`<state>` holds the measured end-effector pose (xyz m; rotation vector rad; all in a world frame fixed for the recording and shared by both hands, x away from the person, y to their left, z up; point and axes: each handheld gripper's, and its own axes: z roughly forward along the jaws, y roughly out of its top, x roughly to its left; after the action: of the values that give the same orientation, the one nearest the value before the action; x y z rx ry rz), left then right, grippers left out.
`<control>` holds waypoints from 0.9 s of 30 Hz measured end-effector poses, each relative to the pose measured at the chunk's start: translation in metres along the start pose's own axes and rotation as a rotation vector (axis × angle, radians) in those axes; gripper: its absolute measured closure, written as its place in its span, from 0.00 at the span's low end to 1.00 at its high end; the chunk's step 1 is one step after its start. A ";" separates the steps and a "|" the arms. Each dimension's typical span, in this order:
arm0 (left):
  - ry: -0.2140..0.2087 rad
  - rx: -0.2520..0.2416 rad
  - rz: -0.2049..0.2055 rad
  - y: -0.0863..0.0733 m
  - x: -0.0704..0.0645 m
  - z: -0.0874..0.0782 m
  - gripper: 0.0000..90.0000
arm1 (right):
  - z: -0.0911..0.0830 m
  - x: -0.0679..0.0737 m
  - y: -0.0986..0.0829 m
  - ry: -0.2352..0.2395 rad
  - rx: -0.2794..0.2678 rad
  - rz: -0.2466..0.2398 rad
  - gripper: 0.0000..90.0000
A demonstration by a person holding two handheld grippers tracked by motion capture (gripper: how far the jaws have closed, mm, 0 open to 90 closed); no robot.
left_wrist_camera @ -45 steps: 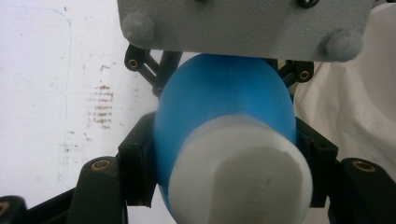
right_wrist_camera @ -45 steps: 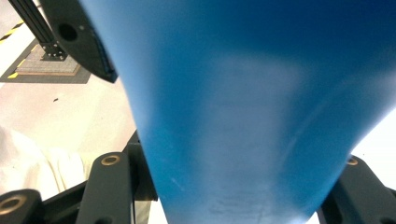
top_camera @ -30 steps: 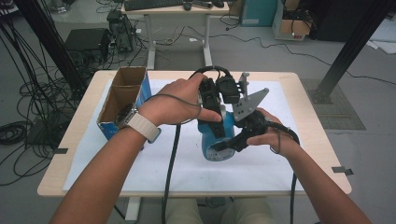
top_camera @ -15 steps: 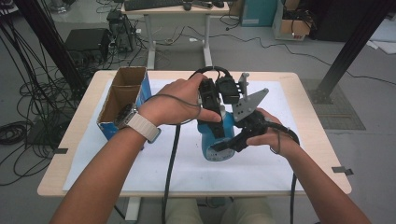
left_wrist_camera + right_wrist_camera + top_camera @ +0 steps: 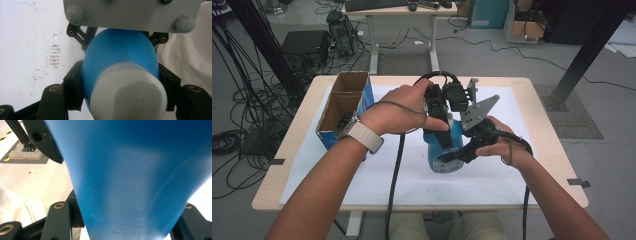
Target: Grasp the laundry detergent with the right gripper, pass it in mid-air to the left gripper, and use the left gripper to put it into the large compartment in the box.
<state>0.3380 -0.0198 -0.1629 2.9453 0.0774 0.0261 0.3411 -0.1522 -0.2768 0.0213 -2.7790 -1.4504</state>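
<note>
A blue bottle [image 5: 443, 150] with a white cap [image 5: 128, 96] is held above the white sheet near the table's middle. My left gripper [image 5: 438, 127] comes down on it from the far side and is shut on the bottle [image 5: 120, 55] just behind the cap, one jaw on each side. My right gripper [image 5: 462, 150] is shut on the bottle's lower body [image 5: 130, 177] from the right. Its grey plate [image 5: 132, 12] shows across the top of the left gripper view.
An open cardboard box [image 5: 343, 102] with blue sides stands at the table's left. A white sheet [image 5: 377, 175] covers most of the wooden table [image 5: 542, 115]. Both forearms and trailing cables cross the near half. White cloth [image 5: 187, 57] lies beside the bottle.
</note>
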 end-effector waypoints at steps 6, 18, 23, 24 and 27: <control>-0.001 0.003 -0.001 0.000 0.000 0.000 0.42 | 0.000 0.000 0.000 0.001 0.000 0.001 0.48; 0.000 0.006 -0.002 0.000 0.000 0.000 0.42 | 0.001 -0.002 -0.001 -0.005 0.000 -0.011 0.48; -0.001 0.006 -0.004 0.000 0.000 0.001 0.42 | 0.001 -0.002 -0.001 -0.003 0.000 -0.009 0.48; 0.000 0.006 -0.004 0.000 0.000 0.001 0.42 | 0.002 -0.002 -0.001 -0.002 0.000 -0.008 0.48; -0.003 0.009 -0.005 0.000 0.000 0.001 0.42 | 0.002 -0.002 -0.001 0.000 0.000 -0.008 0.48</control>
<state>0.3382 -0.0198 -0.1638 2.9540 0.0839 0.0205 0.3426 -0.1511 -0.2786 0.0328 -2.7822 -1.4527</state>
